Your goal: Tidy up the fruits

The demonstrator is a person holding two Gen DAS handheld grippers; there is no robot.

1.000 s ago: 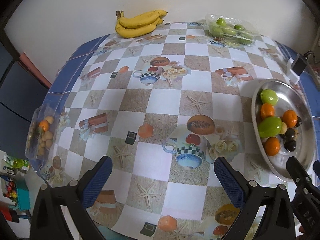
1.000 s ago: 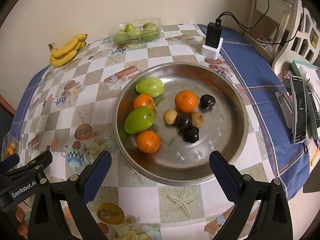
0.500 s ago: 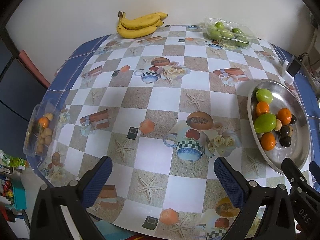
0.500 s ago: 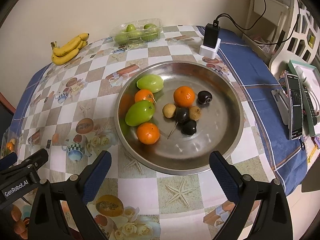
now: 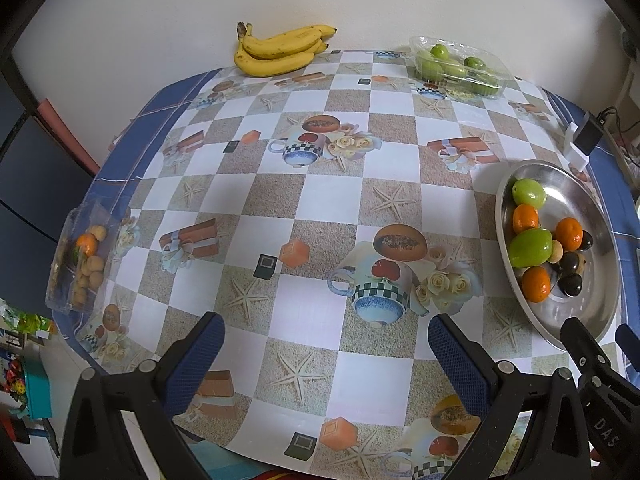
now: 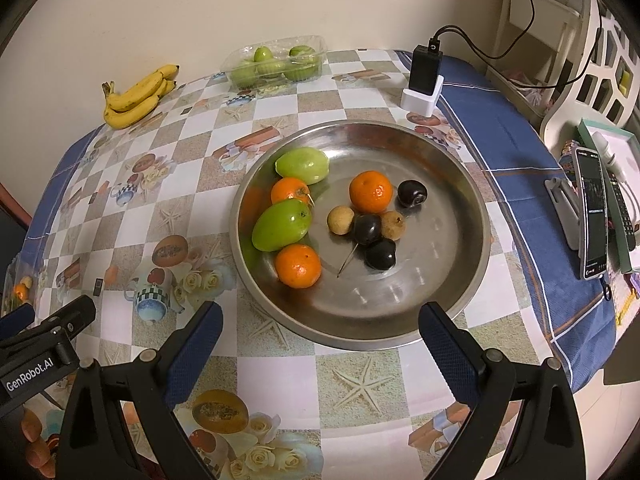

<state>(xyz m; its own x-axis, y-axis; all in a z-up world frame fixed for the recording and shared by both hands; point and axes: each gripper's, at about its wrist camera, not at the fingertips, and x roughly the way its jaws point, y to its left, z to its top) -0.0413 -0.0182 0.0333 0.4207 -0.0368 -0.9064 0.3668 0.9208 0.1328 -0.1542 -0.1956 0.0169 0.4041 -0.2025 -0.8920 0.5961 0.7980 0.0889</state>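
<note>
while fruit sits in the steel plate (image 6: 472, 264), both grippers (image 5: 326, 346) (image 6: 320, 334) gape wide, empty

Patterned checkered tablecloth (image 5: 320, 208) covers table; black charger in white dock (image 6: 425, 80) at far edge; phone (image 6: 593, 214) on stand, white chair (image 6: 600, 68) right.

Both views are evenly lit and sharp, the right wrist view warmer and yellower than the left. Fisheye bending curves the checked-cloth worktop (image 5: 320, 208) and darkens the corners. Small glints spot the round shiny steel dish (image 6: 420, 280), with soft shadows under its fruit.
</note>
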